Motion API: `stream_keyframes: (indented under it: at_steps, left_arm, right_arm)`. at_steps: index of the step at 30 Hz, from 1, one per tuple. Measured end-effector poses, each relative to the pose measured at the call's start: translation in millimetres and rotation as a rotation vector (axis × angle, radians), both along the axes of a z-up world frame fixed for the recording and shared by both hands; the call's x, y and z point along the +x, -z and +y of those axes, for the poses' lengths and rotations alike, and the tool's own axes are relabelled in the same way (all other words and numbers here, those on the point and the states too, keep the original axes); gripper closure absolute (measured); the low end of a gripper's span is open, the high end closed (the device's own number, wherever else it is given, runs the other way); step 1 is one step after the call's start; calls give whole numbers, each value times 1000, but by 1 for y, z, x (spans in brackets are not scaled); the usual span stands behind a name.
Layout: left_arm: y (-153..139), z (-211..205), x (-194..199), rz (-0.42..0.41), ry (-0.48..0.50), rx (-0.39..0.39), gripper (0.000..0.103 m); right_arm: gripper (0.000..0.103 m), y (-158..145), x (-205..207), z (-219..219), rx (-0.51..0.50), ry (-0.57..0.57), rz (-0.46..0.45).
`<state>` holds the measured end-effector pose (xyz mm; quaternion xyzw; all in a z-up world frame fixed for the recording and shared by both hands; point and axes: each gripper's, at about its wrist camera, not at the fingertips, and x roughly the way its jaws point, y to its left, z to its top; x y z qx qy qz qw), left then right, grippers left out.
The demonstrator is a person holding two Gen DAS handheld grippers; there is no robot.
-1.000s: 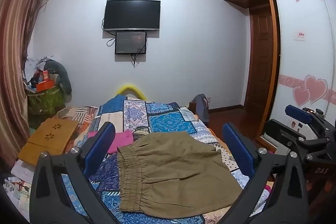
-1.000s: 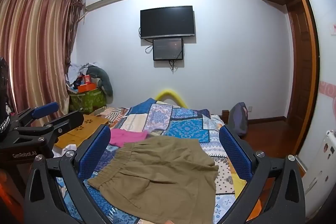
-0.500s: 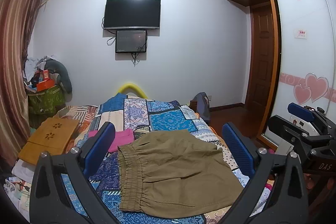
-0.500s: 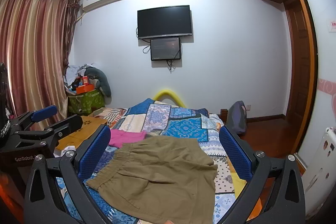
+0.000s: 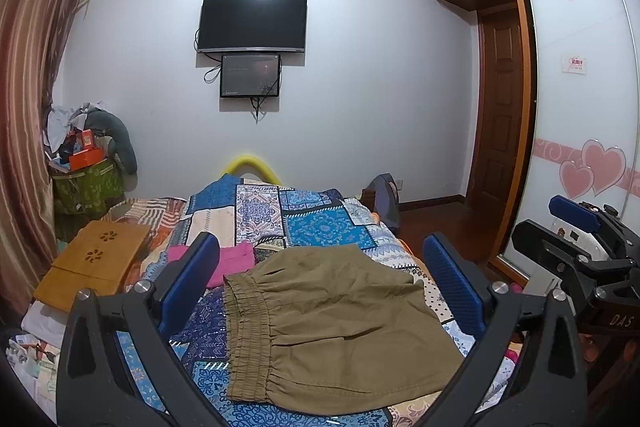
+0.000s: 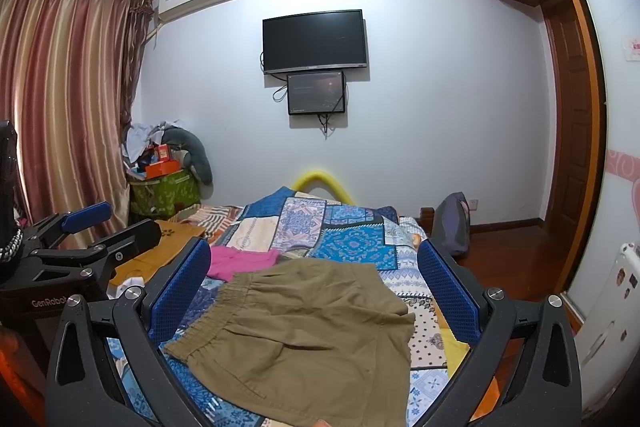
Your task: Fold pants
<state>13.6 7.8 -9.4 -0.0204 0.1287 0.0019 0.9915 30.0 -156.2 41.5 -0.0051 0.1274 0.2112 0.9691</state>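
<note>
Olive-brown pants lie flat on the patchwork bedspread, their elastic waistband to the left. The right wrist view shows the same pants on the bedspread. My left gripper hovers above them, open, nothing between its blue pads. My right gripper is also open and empty, held over the pants. Each gripper appears in the other's view: the right one at the right edge, the left one at the left edge.
A pink garment lies just beyond the waistband. A wooden lap table sits at the bed's left. Cluttered green box by the curtain. Wardrobe with sliding door stands on the right; a TV hangs on the far wall.
Both cameras have tilted slightly, so the pants sit a little lower in view. The pants have not moved and both grippers have stayed open.
</note>
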Motion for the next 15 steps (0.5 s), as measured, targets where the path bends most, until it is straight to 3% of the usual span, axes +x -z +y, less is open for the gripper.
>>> stream_keyframes:
  at_steps: [15]
  left_arm:
    - [-1, 1, -1, 4, 7, -10, 0]
  right_arm:
    - [0, -1, 1, 0, 1, 3, -4]
